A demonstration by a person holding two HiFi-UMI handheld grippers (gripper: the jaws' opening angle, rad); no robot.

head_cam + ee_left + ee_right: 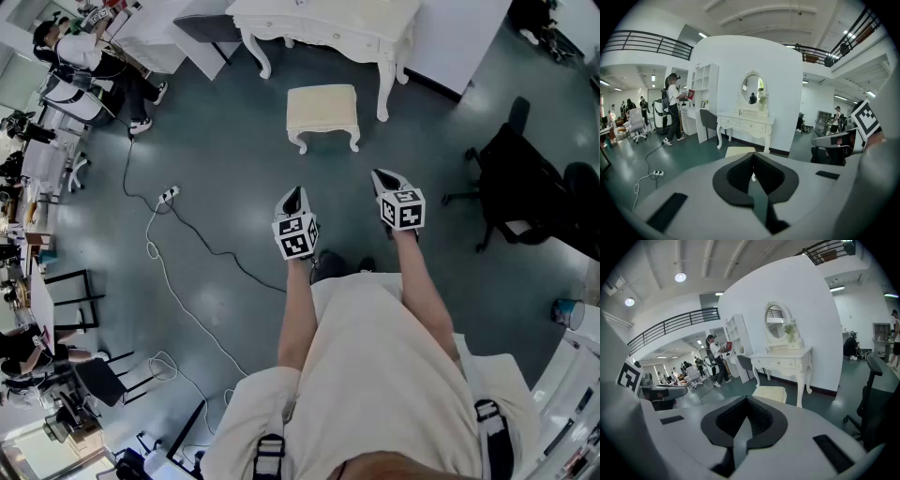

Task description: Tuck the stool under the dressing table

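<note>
Both grippers were shut and empty: in each gripper view the jaws met with nothing between them. In the head view the left gripper (293,197) and the right gripper (383,178) were held out side by side, angled down toward the floor (216,169).

The stool (322,111) stood on the floor straight ahead of me, between my grippers and the dressing table (328,17), out in the open and apart from the table's legs. It was not yet tucked in. Its long side ran left to right, parallel to the table's front edge, so the near long face was turned squarely toward me.

The left gripper lined up roughly with the stool's left end, and the right gripper sat just outside its right end. Neither looked clearly nearer. I judged the coming move to be a straight push away from me, one gripper at each end of that near face, to send the stool in between the front legs without it twisting.
</note>
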